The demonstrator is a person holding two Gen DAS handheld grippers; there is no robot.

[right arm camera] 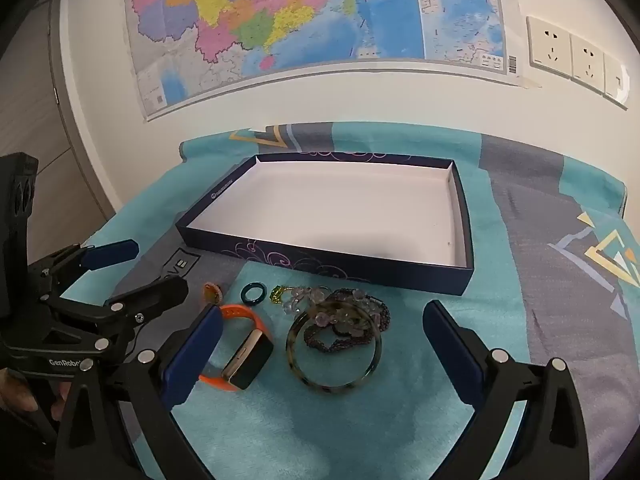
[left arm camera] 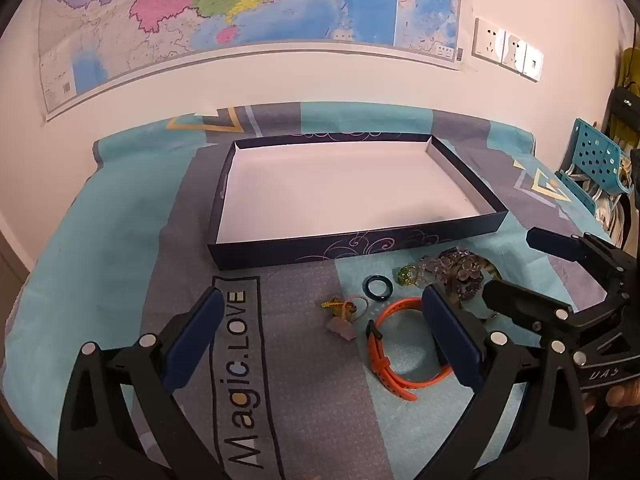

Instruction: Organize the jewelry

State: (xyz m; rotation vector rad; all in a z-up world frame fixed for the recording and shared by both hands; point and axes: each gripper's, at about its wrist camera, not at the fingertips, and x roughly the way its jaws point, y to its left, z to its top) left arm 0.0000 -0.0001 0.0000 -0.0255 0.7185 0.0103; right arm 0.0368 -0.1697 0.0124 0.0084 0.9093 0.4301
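Teal/grey cloth covers the tabletop, maybe a bed; map & sockets on wall. Both hand-held grippers, left and right, gape wide, holding nothing.

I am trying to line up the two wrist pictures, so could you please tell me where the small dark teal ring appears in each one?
Left wrist view: the small dark teal ring lies right of centre on the cloth, just above the orange silicone watch strap.
Right wrist view: the ring lies left of centre, above the same strap.
Shared landmark: the shallow navy cardboard box, whose decorated front wall runs just beyond the ring in both.
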